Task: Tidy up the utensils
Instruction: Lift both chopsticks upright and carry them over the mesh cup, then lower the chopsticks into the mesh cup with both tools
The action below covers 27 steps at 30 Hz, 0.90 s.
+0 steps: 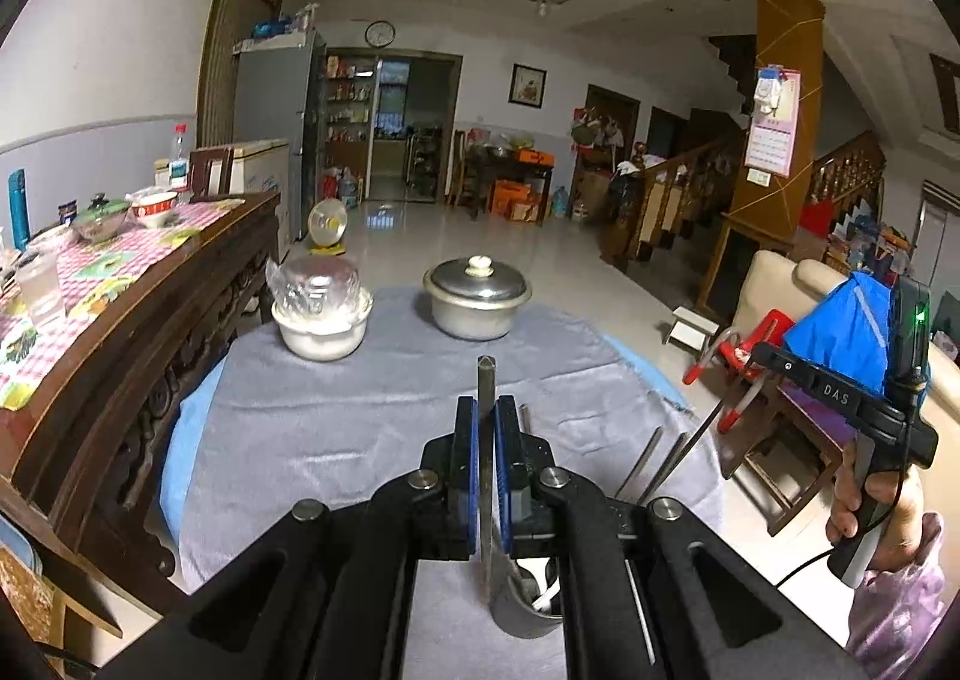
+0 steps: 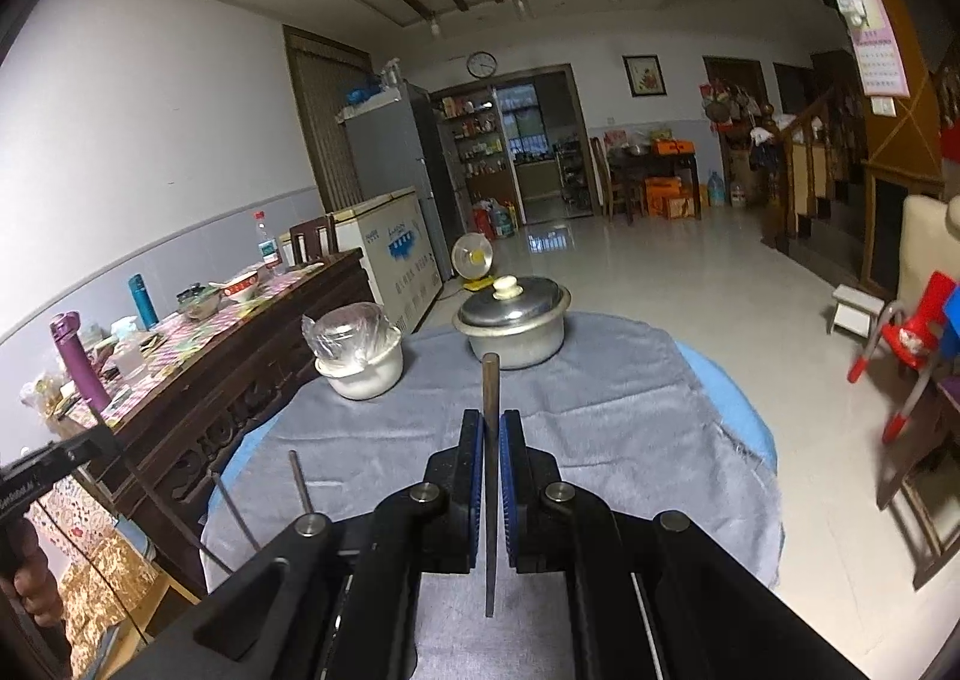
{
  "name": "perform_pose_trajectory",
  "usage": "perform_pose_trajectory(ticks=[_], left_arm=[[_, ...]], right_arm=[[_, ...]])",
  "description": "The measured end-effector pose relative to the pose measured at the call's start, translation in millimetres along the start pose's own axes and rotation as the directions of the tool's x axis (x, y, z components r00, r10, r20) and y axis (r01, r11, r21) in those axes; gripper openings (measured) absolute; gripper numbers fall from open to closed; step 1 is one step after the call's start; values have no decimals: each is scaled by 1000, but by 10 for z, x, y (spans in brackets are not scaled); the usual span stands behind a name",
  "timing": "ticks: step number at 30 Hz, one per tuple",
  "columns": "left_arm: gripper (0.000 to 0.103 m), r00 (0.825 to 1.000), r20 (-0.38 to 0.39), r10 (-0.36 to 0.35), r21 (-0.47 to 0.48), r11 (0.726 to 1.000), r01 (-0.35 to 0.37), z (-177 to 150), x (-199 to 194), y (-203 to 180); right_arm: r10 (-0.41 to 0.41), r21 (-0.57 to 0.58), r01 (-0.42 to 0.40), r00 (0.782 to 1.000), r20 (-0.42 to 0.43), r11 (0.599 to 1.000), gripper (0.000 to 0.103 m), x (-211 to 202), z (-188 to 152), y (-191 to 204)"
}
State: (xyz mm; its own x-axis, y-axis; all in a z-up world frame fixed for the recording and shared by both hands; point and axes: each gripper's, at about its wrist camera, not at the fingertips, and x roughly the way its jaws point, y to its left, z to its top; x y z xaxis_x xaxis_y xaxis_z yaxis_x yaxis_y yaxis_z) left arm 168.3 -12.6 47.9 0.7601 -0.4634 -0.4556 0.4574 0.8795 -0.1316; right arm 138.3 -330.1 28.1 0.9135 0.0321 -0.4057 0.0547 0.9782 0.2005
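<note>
Both hand-held grippers, left [image 1: 487, 440] and right [image 2: 492, 452], "DAS"-lettered, each clamp a chopstick [image 1: 485, 380].

Lidded pot [image 1: 477, 299] — wrapped bowl [image 1: 321, 314] beside

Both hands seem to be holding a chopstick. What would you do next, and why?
Probably lower the left gripper, whose chopstick hangs right above the dark cup that already holds utensils. The right gripper also clamps a chopstick.
</note>
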Motion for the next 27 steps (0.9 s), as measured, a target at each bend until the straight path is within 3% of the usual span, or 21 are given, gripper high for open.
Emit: perform_pose_trajectory(ticks=[12,27], left_arm=[[5,997,45,-55,7,998,54,127,-228,-148],[5,997,21,-75,-1,997,75,55,-151,-239]], right_arm=[[68,-123,-61,996,52,990,6,-458,225,408],[181,-186,-171,983,37,968,6,-631,112,806]])
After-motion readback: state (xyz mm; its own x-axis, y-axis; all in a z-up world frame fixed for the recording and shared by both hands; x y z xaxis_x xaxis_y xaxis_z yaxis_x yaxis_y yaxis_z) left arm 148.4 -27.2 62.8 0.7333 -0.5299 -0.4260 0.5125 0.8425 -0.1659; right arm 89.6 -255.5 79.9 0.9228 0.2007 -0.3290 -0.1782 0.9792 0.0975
